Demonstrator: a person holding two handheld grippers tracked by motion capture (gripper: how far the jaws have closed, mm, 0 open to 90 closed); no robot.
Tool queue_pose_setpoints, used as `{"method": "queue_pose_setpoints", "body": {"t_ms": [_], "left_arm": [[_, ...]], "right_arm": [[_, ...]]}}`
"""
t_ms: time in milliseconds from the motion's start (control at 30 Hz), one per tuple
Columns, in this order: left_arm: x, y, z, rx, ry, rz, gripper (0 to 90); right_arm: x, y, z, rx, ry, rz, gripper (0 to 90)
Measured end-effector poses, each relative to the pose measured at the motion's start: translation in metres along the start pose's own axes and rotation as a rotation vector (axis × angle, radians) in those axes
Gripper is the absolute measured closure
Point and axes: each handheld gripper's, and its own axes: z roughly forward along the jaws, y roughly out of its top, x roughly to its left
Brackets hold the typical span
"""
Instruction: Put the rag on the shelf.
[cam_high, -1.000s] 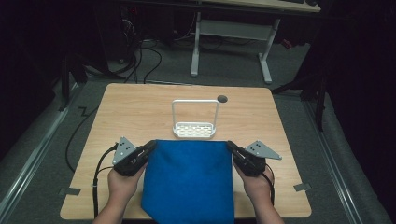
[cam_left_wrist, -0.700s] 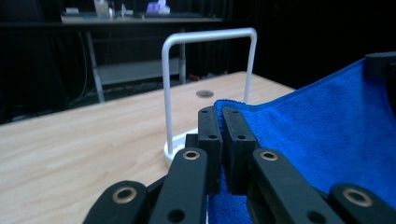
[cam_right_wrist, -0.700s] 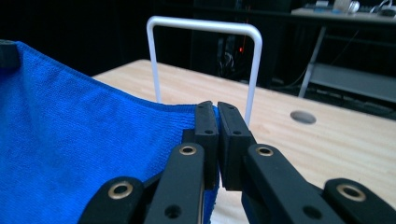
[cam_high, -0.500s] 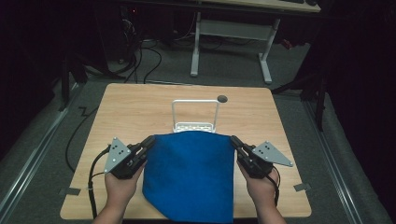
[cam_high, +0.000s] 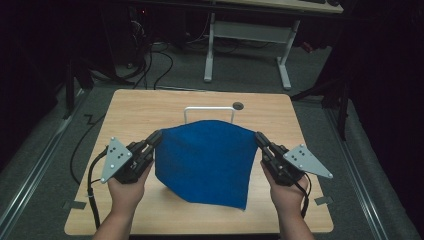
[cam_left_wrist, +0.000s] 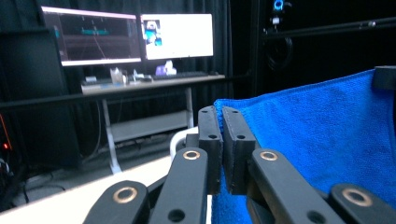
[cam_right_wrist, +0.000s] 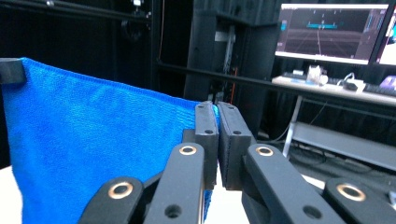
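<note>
So both claws are pinching the top corners of the blue cloth (cam_high: 205, 160), left claw (cam_high: 156, 139) clamped on one corner and right claw (cam_high: 260, 140) on the other, and it's hanging stretched between them over the desk (cam_high: 150, 105), lower edge drooping near the wood. It's looking soft, light and floppy, terry-ish, so gripping corners is paying off, though thin fabric could be slipping out

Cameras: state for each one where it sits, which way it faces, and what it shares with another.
High view: above the person's side, looking forward and down at the table; both hands and grippers show.
Left gripper view: rides the left gripper, facing monitors.
Right gripper view: rides the right gripper, facing a monitor.
All share the blue cloth, pinched at both corners.
</note>
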Motion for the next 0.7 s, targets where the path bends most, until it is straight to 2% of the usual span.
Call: {"method": "queue_pose_setpoints", "body": {"t_ms": [200,367,433,533,633,700], "left_arm": [[0.001,0.018,0.006,-0.032,0.003,0.021,87.6],[0.005,0.026,0.017,-0.04,0.006,0.023,87.6],[0.009,0.029,0.023,-0.039,0.013,0.031,87.6],[0.018,0.032,0.035,-0.02,0.015,0.02,87.6],[0.027,0.032,0.047,-0.004,0.041,0.04,87.6],[0.033,0.031,0.055,0.004,0.05,0.038,87.6]], "right_arm": [[-0.001,0.022,0.002,-0.043,-0.002,-0.016,88.3],[-0.005,0.032,0.009,-0.052,-0.01,-0.017,88.3],[-0.008,0.034,0.014,-0.051,-0.021,-0.014,88.3],[-0.016,0.038,0.021,-0.041,-0.034,-0.002,88.3],[-0.025,0.041,0.03,-0.03,-0.051,-0.001,88.3],[-0.03,0.043,0.035,-0.026,-0.06,0.011,88.3]]}}
